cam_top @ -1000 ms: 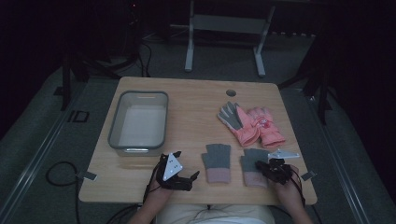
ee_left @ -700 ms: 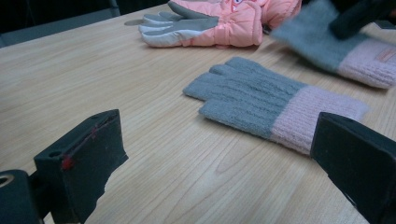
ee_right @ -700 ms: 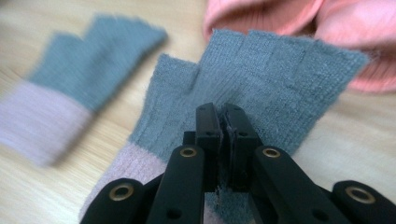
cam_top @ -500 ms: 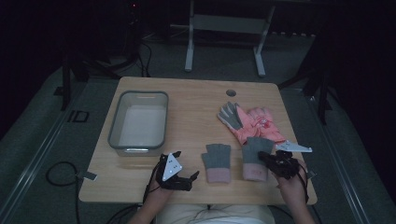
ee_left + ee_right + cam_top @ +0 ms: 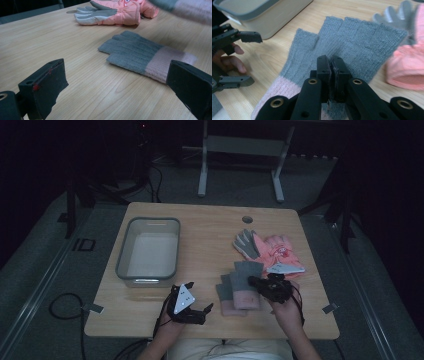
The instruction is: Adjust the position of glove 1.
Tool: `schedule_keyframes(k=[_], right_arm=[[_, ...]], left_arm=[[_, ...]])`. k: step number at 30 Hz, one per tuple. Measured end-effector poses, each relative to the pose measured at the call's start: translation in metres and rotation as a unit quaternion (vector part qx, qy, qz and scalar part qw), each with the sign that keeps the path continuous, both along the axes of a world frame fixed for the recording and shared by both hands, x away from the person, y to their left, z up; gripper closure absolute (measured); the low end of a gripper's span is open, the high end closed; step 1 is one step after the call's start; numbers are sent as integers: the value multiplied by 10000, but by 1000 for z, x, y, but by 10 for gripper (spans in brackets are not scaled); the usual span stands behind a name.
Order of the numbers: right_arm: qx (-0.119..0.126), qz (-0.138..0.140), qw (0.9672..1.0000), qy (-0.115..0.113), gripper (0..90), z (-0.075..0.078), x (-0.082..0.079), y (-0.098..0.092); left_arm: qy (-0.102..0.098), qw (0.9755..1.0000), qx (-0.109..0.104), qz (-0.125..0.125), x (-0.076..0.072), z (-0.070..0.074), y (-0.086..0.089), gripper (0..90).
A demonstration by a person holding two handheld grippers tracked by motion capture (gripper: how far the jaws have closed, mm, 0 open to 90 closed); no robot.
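Note:
My right gripper (image 5: 253, 281) is shut on a grey knit glove with a pink cuff (image 5: 246, 287) and holds it above the table, pinched at mid-palm (image 5: 352, 37). The held glove partly overlaps a second, matching knit glove (image 5: 224, 294) that lies flat on the wood (image 5: 140, 56). My left gripper (image 5: 204, 314) rests low near the table's front edge, open, its black fingers (image 5: 47, 82) wide apart with nothing between them. It points toward the flat glove.
A pair of pink and grey padded gloves (image 5: 272, 249) lies at the right rear of the table. An empty grey bin (image 5: 148, 251) stands at the left. A small round hole (image 5: 247, 219) marks the table's far side.
My right gripper has lifted the knit glove off the table and carried it left, over the other knit glove. The left gripper has stayed put.

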State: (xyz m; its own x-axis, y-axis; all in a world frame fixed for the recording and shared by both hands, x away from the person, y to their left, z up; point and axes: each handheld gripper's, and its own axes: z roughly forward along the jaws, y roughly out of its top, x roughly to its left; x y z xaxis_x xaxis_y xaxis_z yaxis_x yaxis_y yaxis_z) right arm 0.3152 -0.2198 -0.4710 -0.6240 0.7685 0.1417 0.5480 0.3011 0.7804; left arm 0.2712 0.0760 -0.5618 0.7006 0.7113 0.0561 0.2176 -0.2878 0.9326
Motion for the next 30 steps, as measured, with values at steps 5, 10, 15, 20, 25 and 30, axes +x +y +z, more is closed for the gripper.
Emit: schedule_keyframes(k=[5, 10, 15, 20, 25, 30], right_arm=[[-79, 154, 9997, 148, 859, -9, 5, 17], [-75, 137, 9993, 325, 859, -20, 9, 27], [-200, 157, 9986, 464, 858, -31, 12, 30], [-265, 139, 9980, 564, 857, -40, 15, 31], [-321, 129, 9972, 663, 854, -50, 19, 30], [-338, 127, 9965, 753, 851, -58, 22, 30]], left_arm=[[0, 10000, 5, 1, 0, 0, 0, 25], [7, 10000, 8, -7, 0, 0, 0, 25], [16, 10000, 9, -20, 0, 0, 0, 25], [9, 10000, 4, -18, 0, 0, 0, 25], [16, 10000, 11, -19, 0, 0, 0, 25], [25, 10000, 9, -15, 0, 0, 0, 25]])
